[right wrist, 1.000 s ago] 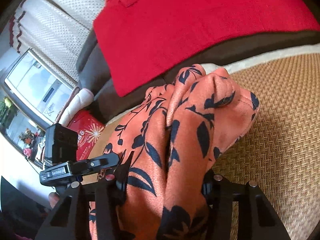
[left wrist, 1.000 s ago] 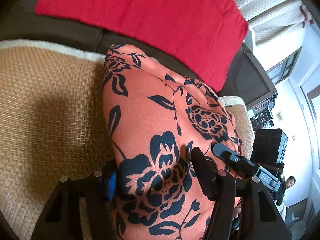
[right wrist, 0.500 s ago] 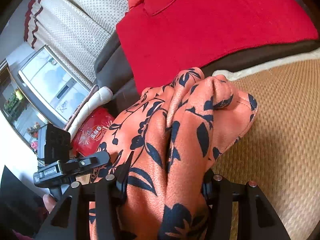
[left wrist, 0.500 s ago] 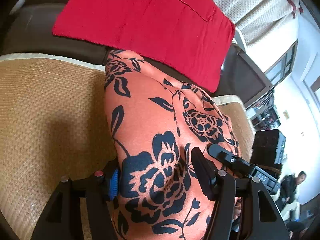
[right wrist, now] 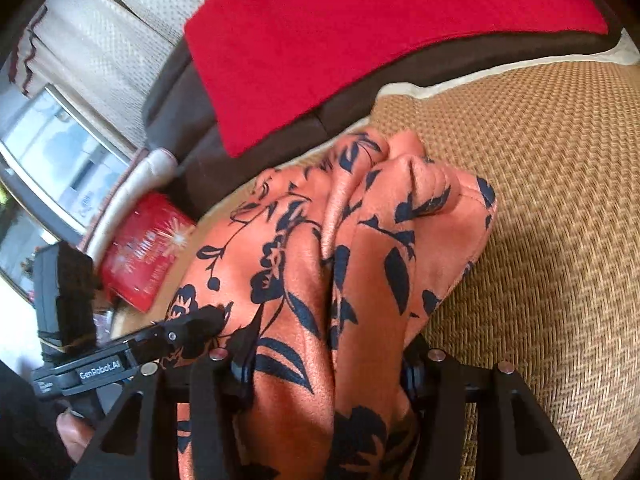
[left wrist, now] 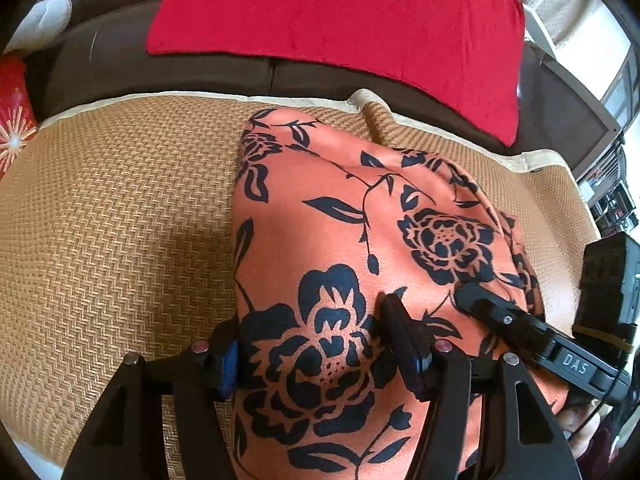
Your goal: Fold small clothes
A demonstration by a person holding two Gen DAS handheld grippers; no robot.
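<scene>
On right tongs (left wrist: 520, 328): "DAS"; left tongs (right wrist: 168, 344): "GenRobot.AI".

Left tongs (left wrist: 316, 354) and right tongs (right wrist: 328, 368) are clamping down side by side, jaws pointing forward, each gripping bunched material.

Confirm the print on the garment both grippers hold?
Orange garment with dark navy flowers and leaves; clearest in the left wrist view.
</scene>
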